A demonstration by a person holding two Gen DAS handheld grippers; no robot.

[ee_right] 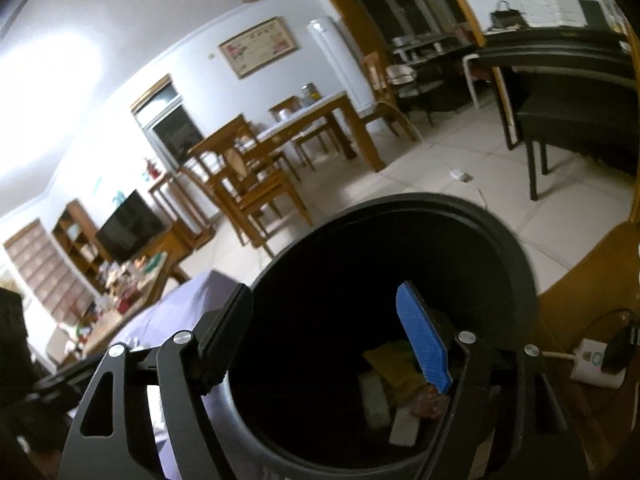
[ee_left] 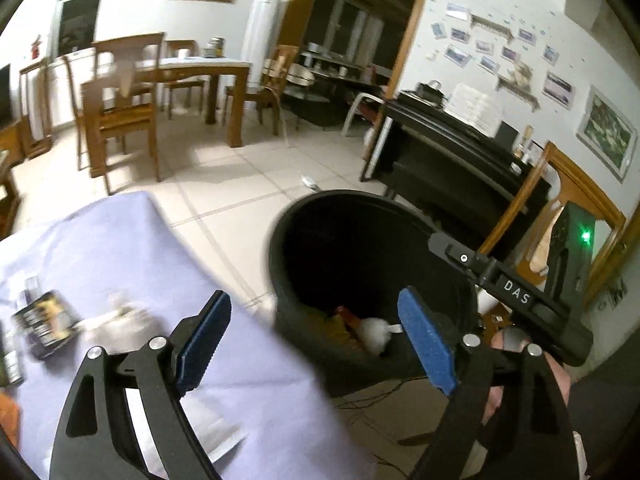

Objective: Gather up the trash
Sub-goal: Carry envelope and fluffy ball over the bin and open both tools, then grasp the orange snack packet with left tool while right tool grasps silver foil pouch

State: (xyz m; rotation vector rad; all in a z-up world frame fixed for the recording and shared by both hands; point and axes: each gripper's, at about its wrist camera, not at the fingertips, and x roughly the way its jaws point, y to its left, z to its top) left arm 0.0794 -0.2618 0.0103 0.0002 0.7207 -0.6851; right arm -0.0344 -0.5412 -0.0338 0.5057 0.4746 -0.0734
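bin (ee_left: pixel 344 248) first, as the left wrist view has it: a black round trash bin standing on the tiled floor (ee_left: pixel 240 208), just beside the edge of a table under a lilac cloth (ee_left: pixel 120 248). the left gripper (ee_left: pixel 316 340) hangs over the gap where the cloth meets the bin, jaws spread wide with nothing between the blue pads; its right-hand finger lies over the bin's near wall, its left-hand finger over the cloth. inside the bin, low down, sits a white wad (ee_left: pixel 374 332) against yellow and reddish scraps. on the cloth, well away from the bin, a dark packet (ee_left: pixel 48 324) and some blurred white paper bits (ee_left: pixel 116 320) lie loose. the right gripper's black body (ee_left: pixel 516 296) reaches in beside the bin's far side.

from the right wrist view, the bin (ee_right: pixel 516 256) fills the middle, its mouth directly under the right gripper (ee_right: pixel 320 340). those jaws stand wide too, holding nothing. at the bin's bottom lie a yellow wrapper (ee_right: pixel 390 360), a pale piece and a reddish scrap.
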